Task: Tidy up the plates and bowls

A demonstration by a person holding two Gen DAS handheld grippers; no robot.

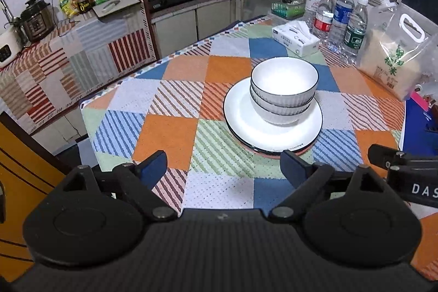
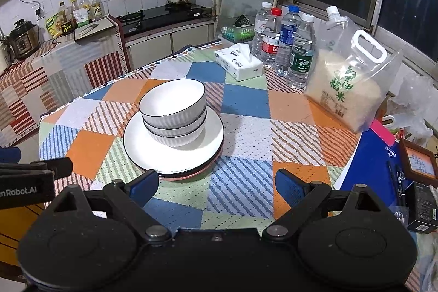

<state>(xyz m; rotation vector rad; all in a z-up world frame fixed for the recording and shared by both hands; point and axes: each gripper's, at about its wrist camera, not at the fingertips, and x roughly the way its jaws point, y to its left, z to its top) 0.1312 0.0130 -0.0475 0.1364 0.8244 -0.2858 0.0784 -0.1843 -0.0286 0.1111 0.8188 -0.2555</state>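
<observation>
Left wrist view: left hand-held gripper (image 1: 221, 168) jaws wide apart, nothing between them, hovering over the patchwork cloth (image 1: 164, 138) on the counter. Right hand-held gripper (image 2: 216, 186) same: jaws spread, empty, touching nothing. Just beyond the fingertips, a stack of plates (image 1: 246, 125), white one on top, pink rim at the bottom. Three white ribbed bowls (image 1: 283, 89) with dark rims nested upright at its centre. Farther back: tissue pack (image 1: 295, 38), water bottles (image 1: 339, 21), rice bag (image 1: 394, 56).

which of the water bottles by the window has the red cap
The red-capped bottle, second from the left in the row, also has a red label. The bottles around it have white or blue caps, with clear, blue or green labels.
</observation>
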